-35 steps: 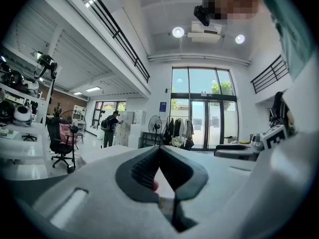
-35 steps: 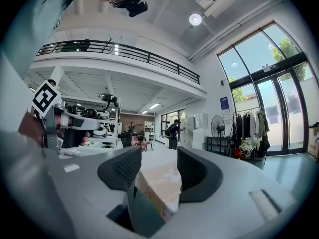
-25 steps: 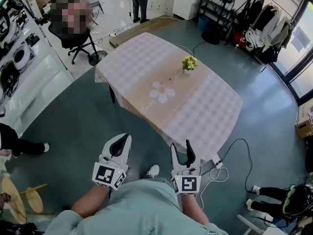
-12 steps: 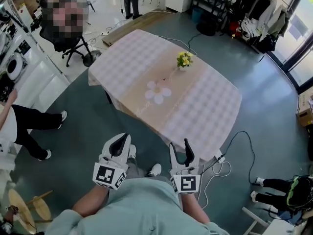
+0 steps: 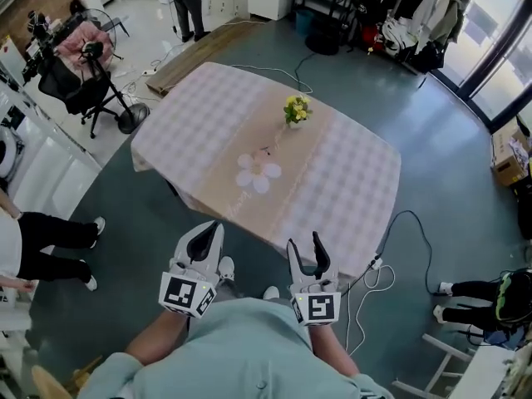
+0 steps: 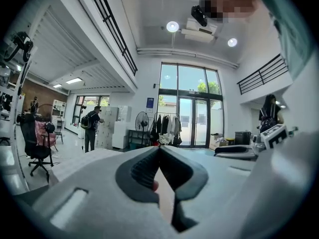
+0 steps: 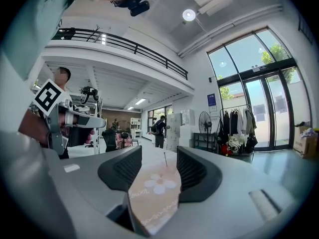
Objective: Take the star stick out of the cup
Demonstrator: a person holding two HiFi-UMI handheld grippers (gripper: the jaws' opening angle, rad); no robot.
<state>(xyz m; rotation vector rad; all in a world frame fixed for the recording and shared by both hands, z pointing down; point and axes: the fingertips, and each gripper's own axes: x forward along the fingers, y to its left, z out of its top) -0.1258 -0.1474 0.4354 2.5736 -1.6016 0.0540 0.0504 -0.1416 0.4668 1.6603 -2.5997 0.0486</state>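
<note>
A table (image 5: 199, 110) under a pink checked cloth carries a beige runner with a white flower-shaped mat (image 5: 256, 173). Just beyond the mat a thin dark stick (image 5: 267, 150) stands upright; it also shows as a fine stick (image 7: 165, 158) in the right gripper view. Its star and the cup are too small to make out. A small vase of yellow flowers (image 5: 295, 109) stands farther back. Both grippers hover near my body, short of the table's near edge. My left gripper (image 5: 206, 233) has its jaws closed together at the tip (image 6: 159, 151). My right gripper (image 5: 305, 248) is open and empty (image 7: 158, 154).
A power strip and white cable (image 5: 374, 273) lie on the floor by the table's near right corner. A person's legs (image 5: 50, 235) are at the left, an office chair (image 5: 79, 81) at the back left, and a clothes rack (image 5: 407, 23) at the back right.
My view has shifted, so the table sits a little lower and more to the left. The person at the left has walked. Both grippers keep the same pose.
</note>
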